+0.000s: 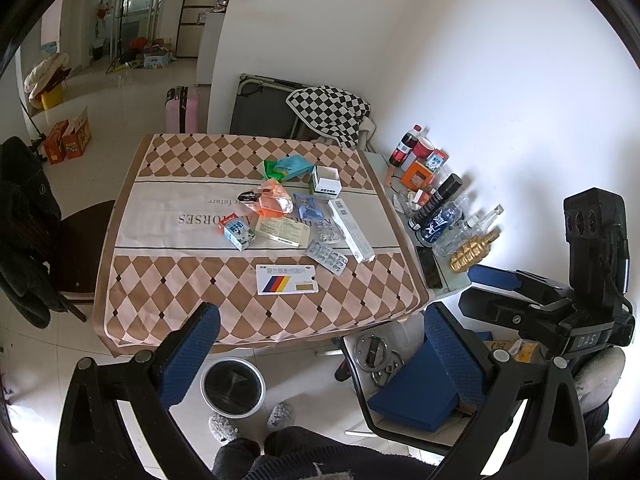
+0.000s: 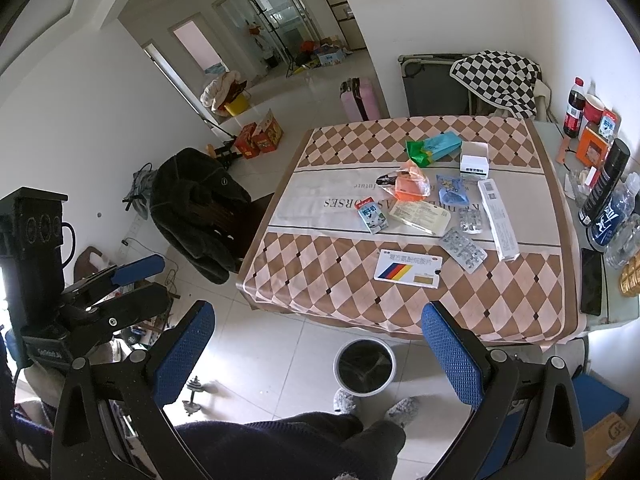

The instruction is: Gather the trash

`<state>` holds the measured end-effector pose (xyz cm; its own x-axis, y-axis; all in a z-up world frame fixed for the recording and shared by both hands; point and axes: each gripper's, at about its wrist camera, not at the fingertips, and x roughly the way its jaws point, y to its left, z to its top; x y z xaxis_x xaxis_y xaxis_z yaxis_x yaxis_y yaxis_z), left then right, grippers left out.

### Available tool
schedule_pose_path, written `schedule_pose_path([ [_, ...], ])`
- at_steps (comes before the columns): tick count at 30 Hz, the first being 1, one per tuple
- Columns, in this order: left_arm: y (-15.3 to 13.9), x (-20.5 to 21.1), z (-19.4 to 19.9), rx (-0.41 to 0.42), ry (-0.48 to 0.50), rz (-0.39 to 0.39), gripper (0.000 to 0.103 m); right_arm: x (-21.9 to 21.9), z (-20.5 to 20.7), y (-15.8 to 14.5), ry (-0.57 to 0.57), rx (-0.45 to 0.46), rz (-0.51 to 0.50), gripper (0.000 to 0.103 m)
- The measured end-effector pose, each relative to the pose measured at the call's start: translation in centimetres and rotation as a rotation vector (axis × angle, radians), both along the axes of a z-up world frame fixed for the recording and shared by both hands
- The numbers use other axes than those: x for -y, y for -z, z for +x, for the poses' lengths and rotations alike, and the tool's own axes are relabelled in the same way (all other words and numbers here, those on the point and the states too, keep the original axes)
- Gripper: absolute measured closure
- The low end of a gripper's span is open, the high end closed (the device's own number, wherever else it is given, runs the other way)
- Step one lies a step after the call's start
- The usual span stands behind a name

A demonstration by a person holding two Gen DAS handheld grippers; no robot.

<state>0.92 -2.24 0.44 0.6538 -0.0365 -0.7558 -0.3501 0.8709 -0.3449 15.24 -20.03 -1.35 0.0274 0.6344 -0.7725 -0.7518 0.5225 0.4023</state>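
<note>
**A:** Both grippers are hanging wide open right now. The left gripper (image 1: 320,354) is spreading its blue-padded fingers (image 1: 191,354) far apart with nothing between them, and the right gripper (image 2: 316,354) is doing the same. Neither is touching anything.

**B:** Where are they sitting compared to the table?

**A:** Both are hovering off the near edge of the table (image 2: 540,304), above the floor, not over the cloth. The trash bin (image 2: 365,366) is standing on the floor just beside that near edge, lined with a dark bag, with the person's slippered feet (image 2: 400,406) right next to it.

**B:** And the trash itself?

**A:** It's all lying on the table. Closest to the near edge there's a white medicine box (image 2: 408,269) with a striped logo. Farther in, blister packs (image 2: 463,249) are resting beside a long white box (image 2: 498,220). Around the middle, a small milk carton (image 2: 373,216) is lying next to a flat leaflet-like packet (image 2: 420,217), with an orange wrapper (image 2: 410,186) and a blue pouch (image 2: 453,190) behind them. Toward the far edge, a green-and-teal bag (image 2: 432,147) and an open white carton (image 2: 474,162) are sitting.

**B:** Anything off to the side?

**A:** Bottles (image 2: 574,108) and a dark phone (image 2: 591,282) are crowding a ledge touching the table's right side.
</note>
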Motion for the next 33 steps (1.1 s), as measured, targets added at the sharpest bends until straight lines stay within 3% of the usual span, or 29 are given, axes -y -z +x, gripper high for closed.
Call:
schedule_pose_path([
  [29,0.3,-0.1,0.2,-0.018,0.013,-0.005,0.000,-1.2,-0.7,0.5,0.034,-0.017,0.001,0.000],
  [33,2.7,-2.3,1.4,-0.081,-0.077,0.100,0.000,-2.6,0.7,1.9,0.171,-0.028,-0.008,0.000],
])
